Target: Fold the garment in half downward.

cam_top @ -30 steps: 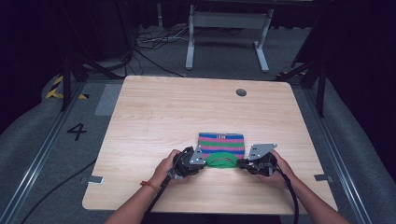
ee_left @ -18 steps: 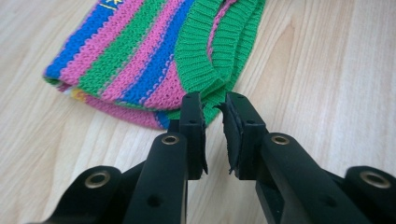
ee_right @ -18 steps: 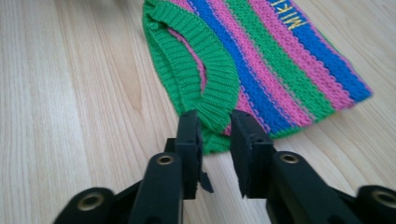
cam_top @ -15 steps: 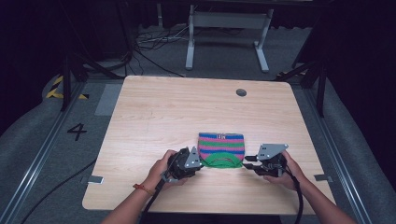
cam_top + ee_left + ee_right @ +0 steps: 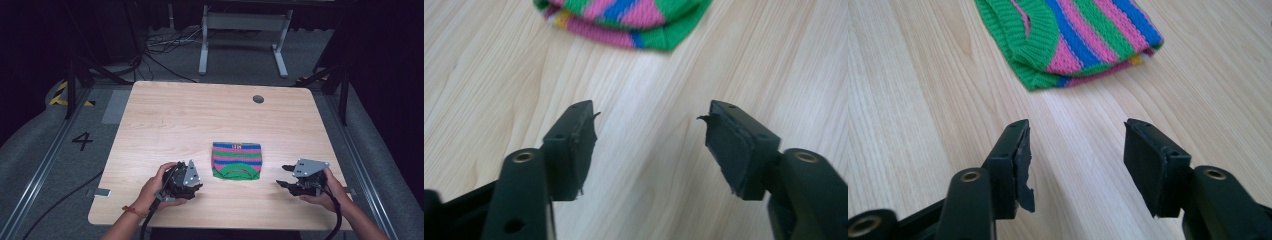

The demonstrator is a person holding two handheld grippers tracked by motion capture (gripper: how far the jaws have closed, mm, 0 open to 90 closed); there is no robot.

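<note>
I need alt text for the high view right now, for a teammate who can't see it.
A folded striped knit garment lies on a wooden table, with the left tool and right tool held off to either side of it, both open and apart from it. Their jaws have just been opening, nothing between them.

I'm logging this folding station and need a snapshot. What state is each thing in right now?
Striped knit garment: folded flat on the table, held by neither gripper.
Left gripper: jaws apart, just been opening, nothing between them, off the garment's left side.
Right gripper: jaws apart, just been opening, nothing between them, off the garment's right side.
Table: bare wood around the garment.
</note>
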